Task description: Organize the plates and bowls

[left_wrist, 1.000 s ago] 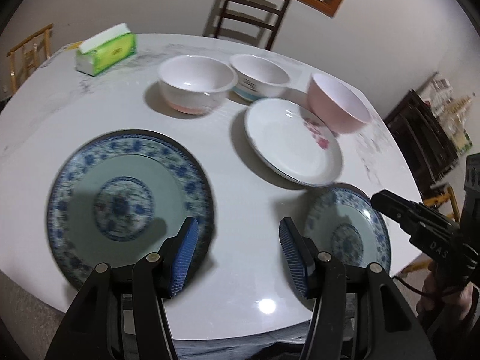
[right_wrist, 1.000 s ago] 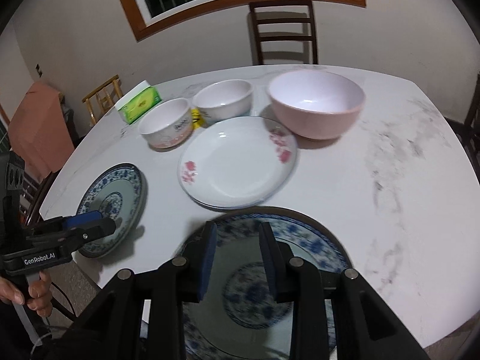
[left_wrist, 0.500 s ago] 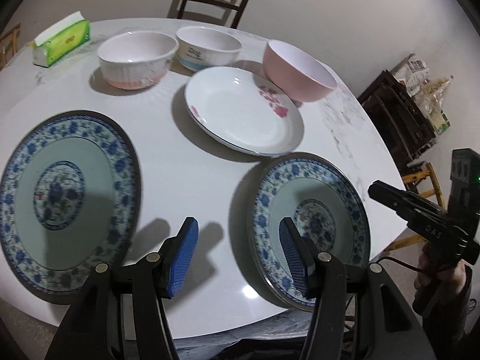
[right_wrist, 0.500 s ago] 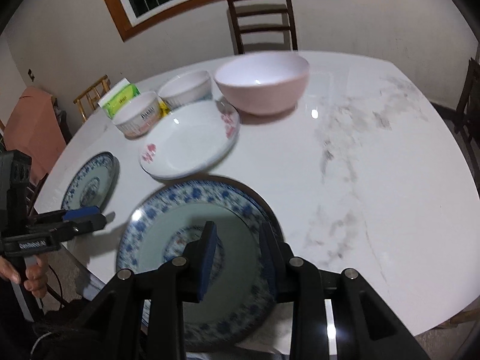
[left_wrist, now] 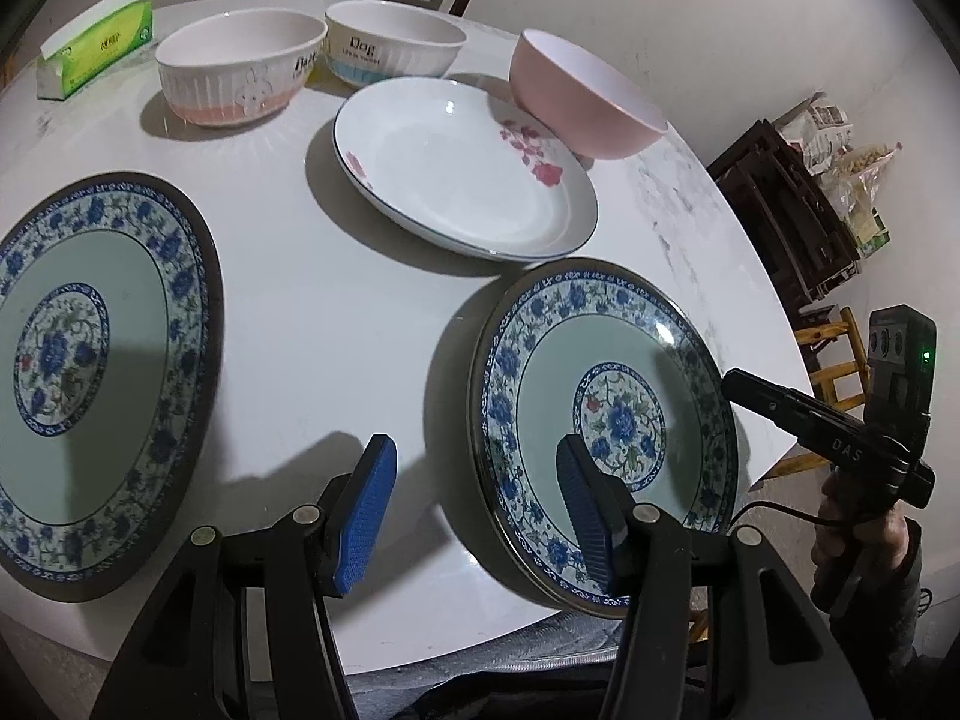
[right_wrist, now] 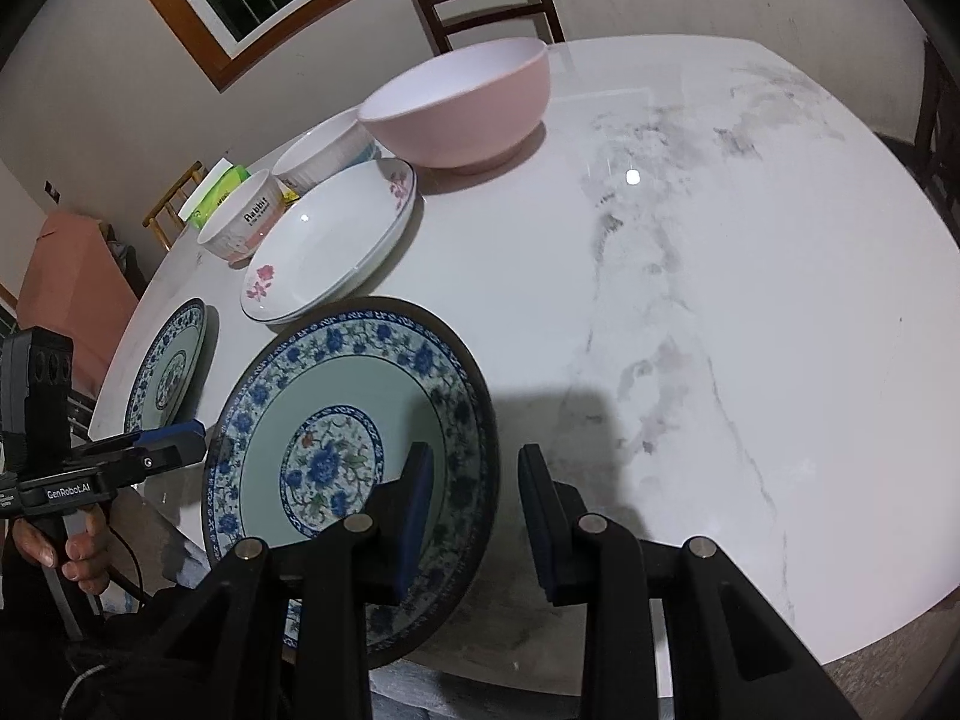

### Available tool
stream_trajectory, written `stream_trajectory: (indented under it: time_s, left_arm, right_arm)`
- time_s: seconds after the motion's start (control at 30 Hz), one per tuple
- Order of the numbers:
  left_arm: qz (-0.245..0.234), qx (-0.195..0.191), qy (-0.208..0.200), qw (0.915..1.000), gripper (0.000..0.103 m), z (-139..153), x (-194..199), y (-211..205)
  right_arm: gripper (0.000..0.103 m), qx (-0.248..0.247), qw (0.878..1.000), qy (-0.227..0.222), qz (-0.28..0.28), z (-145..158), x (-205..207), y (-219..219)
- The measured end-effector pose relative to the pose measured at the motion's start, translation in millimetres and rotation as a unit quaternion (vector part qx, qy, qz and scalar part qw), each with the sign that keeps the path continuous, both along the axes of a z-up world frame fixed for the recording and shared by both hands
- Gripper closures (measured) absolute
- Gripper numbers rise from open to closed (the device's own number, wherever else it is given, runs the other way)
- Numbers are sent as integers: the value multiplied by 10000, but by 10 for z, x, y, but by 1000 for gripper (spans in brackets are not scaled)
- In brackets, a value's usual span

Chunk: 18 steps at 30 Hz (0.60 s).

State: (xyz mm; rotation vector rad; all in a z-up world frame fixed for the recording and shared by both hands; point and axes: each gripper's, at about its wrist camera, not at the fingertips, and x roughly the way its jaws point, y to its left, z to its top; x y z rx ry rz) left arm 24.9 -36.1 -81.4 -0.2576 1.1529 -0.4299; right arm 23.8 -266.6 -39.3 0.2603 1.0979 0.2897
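L gripper (left_wrist: 474, 504) stands about half open, nothing between the blue pads. Its right finger (left_wrist: 585, 510) is over the near rim of the right blue plate (left_wrist: 606, 420), the left finger (left_wrist: 366, 510) is over bare table (left_wrist: 336, 330); if the pad touches the plate I cannot tell. In the R wrist view the same gripper (right_wrist: 174, 438) is seen from the side, beside the plate's left edge, with a hand (right_wrist: 66, 546) on its handle.

R gripper (right_wrist: 477, 510) has jaws apart w/ a narrower gap, also empty. Its left finger (right_wrist: 414, 516) is over the right rim of the right blue plate (right_wrist: 354, 456), the right finger (right_wrist: 540, 516) over the marble top (right_wrist: 720, 300). The plate rim lies under the gap, not clamped as far as visible. From the L wrist view this gripper (left_wrist: 744, 387) points toward the plate's right edge.

The right blue plate sits at the table's near edge, overhanging a bit. Second blue plate (left_wrist: 90, 372) lies flat to the left, well apart. White flower plate (left_wrist: 462, 168) is behind, just beside the right blue plate. Pink bowl (left_wrist: 582, 96), rabbit bowl (left_wrist: 240, 72) & dog bowl (left_wrist: 393, 42) stand in a row at the back; tissue pack (left_wrist: 96, 42) at far left.
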Motion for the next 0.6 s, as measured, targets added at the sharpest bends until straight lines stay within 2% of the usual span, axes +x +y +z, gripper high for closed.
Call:
stream_trajectory:
  time_s: [0.3, 0.6]
  left_arm:
    - [-48, -4, 158, 9999, 53, -106, 35, -46]
    - [-83, 16, 133, 9999, 66, -140, 54, -96]
  right_arm:
    - [73, 204, 9997, 90, 80, -102, 24, 15]
    - [73, 260, 9995, 125, 141, -166, 41, 76]
